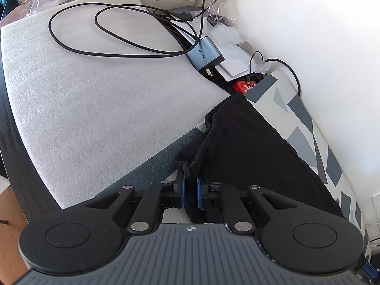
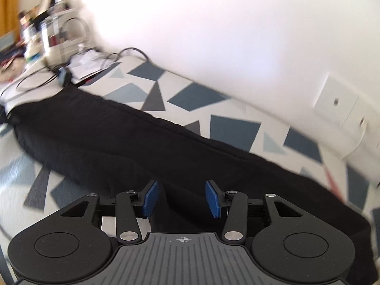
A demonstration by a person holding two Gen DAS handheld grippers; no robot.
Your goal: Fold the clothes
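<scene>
A black garment (image 1: 249,154) lies stretched along a mat (image 1: 296,109) patterned with blue and grey shapes. In the left wrist view my left gripper (image 1: 190,178) is shut on a bunched hem or waistband edge of that garment, the cloth pinched between its blue pads (image 1: 182,190). In the blurred right wrist view the same black garment (image 2: 118,137) runs from far left to near right across the mat (image 2: 232,128). My right gripper (image 2: 181,186) hovers over it with its blue pads (image 2: 150,198) apart, and nothing is pressed between them.
A white foam sheet (image 1: 95,83) lies left of the garment, with a looped black cable (image 1: 71,45) and a grey charger (image 1: 204,53) on it. Papers and a red item (image 1: 243,86) lie by the white wall (image 1: 308,35). Blurred clutter (image 2: 47,35) stands far left; a white wall box (image 2: 337,104) is at right.
</scene>
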